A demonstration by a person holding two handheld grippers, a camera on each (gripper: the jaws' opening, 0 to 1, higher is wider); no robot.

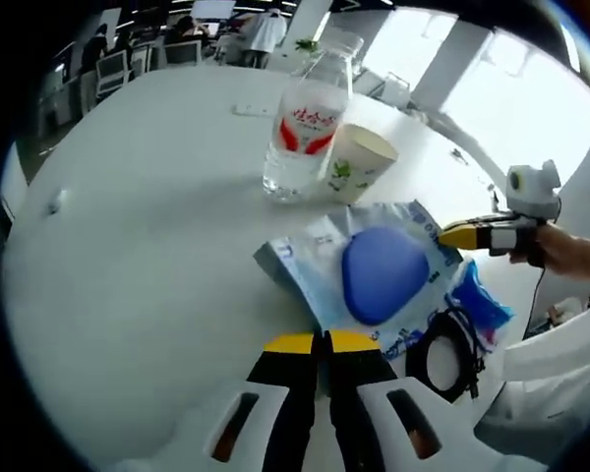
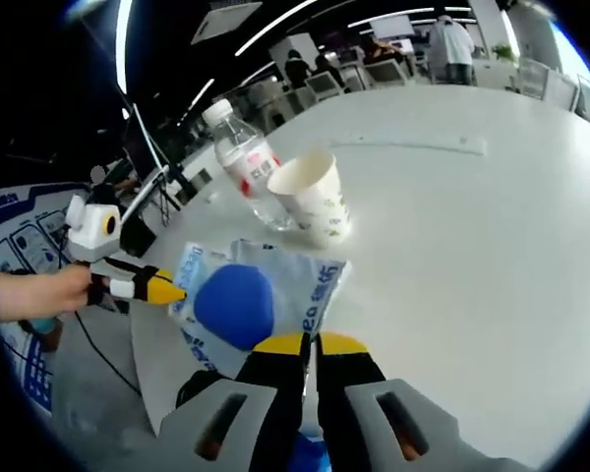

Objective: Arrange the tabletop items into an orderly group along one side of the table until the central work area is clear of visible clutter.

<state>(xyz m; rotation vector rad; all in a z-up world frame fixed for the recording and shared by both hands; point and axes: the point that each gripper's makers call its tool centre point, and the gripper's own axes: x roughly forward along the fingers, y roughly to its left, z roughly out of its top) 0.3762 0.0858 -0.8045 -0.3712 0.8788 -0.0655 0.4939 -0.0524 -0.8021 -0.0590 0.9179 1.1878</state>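
Note:
On the white table (image 1: pixel 147 265) lies a blue-and-white packet (image 1: pixel 315 258) with a rounded blue object (image 1: pixel 382 273) on top. Behind it stand a clear water bottle with a red label (image 1: pixel 301 128) and a tilted paper cup (image 1: pixel 359 162). My left gripper (image 1: pixel 321 341) is shut, its yellow tips at the packet's near edge. My right gripper (image 1: pixel 442 236) reaches in from the right, shut, at the packet's far corner. In the right gripper view the packet (image 2: pixel 320 285), blue object (image 2: pixel 234 303), bottle (image 2: pixel 246 162) and cup (image 2: pixel 315 197) lie beyond my shut right gripper (image 2: pixel 311 343); my left gripper (image 2: pixel 177 291) touches the packet's left edge.
A black cable loop (image 1: pixel 444 359) and a small blue pouch (image 1: pixel 482 307) lie beside the packet near the table edge. A hand (image 1: pixel 570 251) holds the right gripper. Chairs and people (image 2: pixel 447 44) are far behind the table.

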